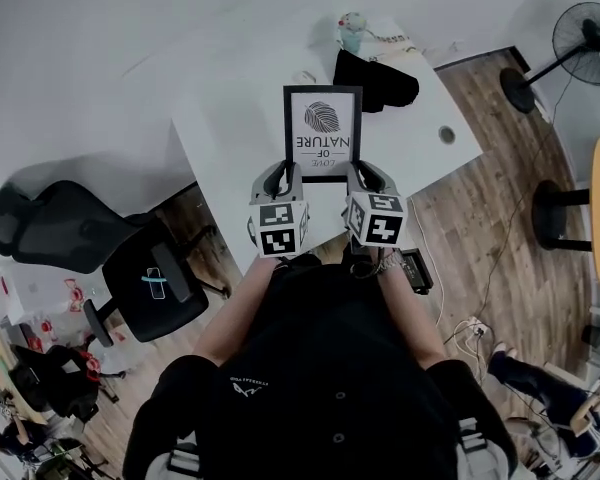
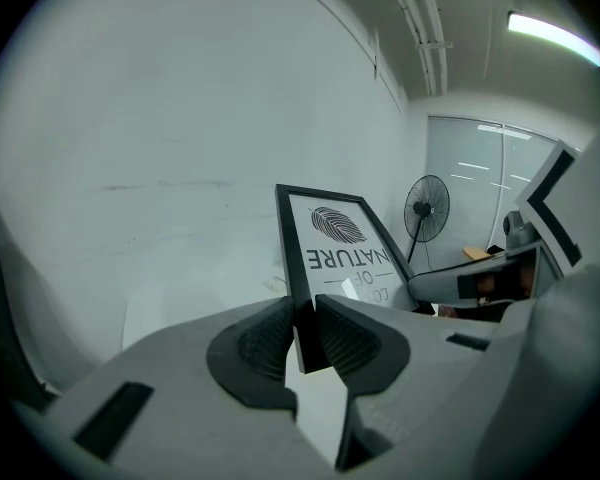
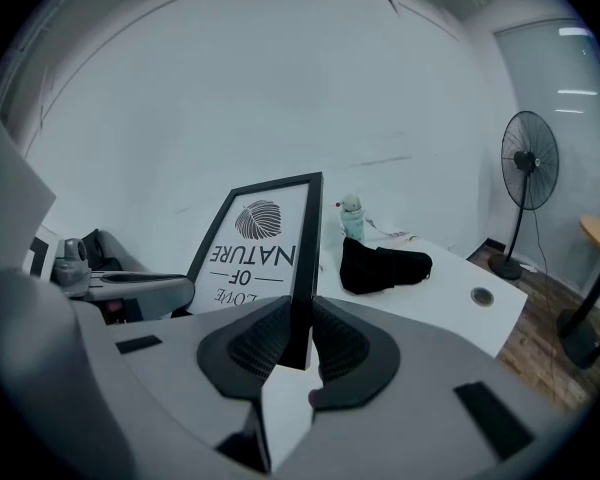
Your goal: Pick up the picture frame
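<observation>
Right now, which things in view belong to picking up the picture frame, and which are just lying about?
Part of the job:
- picture frame, print upside down
- left tool, shut on the frame's left edge
- right tool, shut on its right edge

Just lying about:
- black bag on the white desk
- small green object
- office chair
- standing fan

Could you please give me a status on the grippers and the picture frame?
Left gripper shut on left edge of black rectangular picture frame, right gripper on right edge. Frame held above white desk, print upside down. Nothing blocking; black pouch behind.
</observation>
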`<state>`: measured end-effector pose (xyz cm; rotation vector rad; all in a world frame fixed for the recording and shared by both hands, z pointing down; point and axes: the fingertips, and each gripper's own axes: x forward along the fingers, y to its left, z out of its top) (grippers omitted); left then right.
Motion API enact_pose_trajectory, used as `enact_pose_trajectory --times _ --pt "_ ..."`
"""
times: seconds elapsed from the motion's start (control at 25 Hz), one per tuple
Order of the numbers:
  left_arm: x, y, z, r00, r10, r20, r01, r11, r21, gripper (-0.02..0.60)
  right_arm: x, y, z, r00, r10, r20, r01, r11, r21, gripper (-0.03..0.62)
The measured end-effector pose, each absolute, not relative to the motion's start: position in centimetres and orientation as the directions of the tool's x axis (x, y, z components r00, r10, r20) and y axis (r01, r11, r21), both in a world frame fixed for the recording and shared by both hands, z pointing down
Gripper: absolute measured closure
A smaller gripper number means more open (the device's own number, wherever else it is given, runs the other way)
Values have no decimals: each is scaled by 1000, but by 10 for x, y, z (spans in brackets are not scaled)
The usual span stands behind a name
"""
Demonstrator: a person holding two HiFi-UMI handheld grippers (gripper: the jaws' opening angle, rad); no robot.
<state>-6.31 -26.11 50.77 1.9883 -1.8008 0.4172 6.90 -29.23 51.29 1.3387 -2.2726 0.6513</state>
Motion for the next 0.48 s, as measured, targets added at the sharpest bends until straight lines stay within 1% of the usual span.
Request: enact_pose_trajectory --times 0.2,0.48 --pt "-64 -278 470 101 -902 419 -994 -75 78 508 67 -309 474 -451 -743 495 -887 435 -155 528" --pt "-68 -291 390 81 -968 238 -997 -78 21 508 63 -322 398 -457 -820 344 -887 450 -106 528"
